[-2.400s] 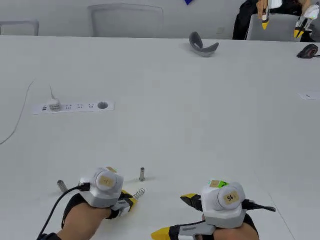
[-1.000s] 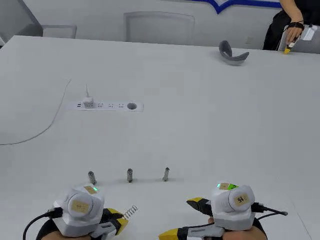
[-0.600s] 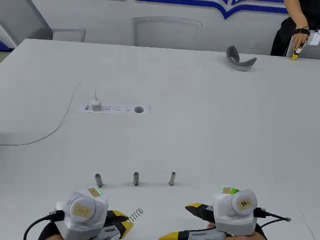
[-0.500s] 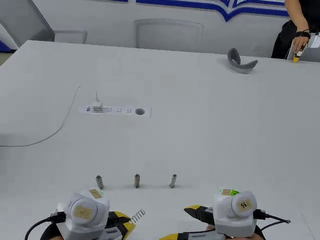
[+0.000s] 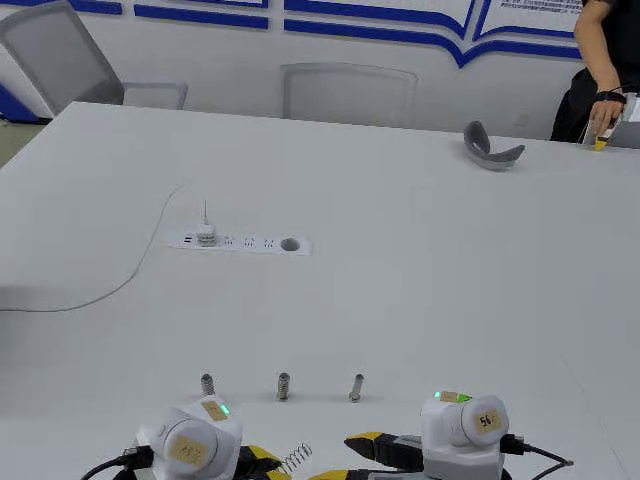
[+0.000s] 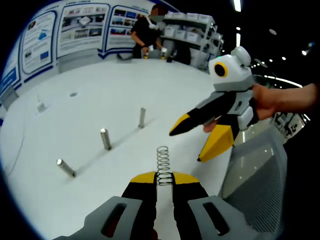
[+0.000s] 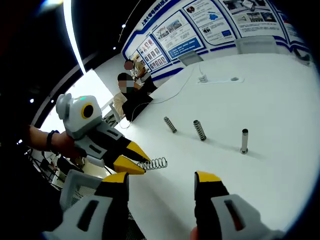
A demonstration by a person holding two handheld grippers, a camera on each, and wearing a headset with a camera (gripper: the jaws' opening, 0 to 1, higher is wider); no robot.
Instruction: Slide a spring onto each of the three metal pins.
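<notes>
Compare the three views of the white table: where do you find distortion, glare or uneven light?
Head view: soft, even light, straight edges on the large white table, faint shadows by the three short metal pins. Left gripper view: fisheye curves the table, ceiling lamps glare at top right. Right gripper view: same bending, a bright curved light strip flares at upper left.

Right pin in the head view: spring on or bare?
Bare: the pin shows a smooth shaft, no coils. The spring sits in the left gripper.
</notes>
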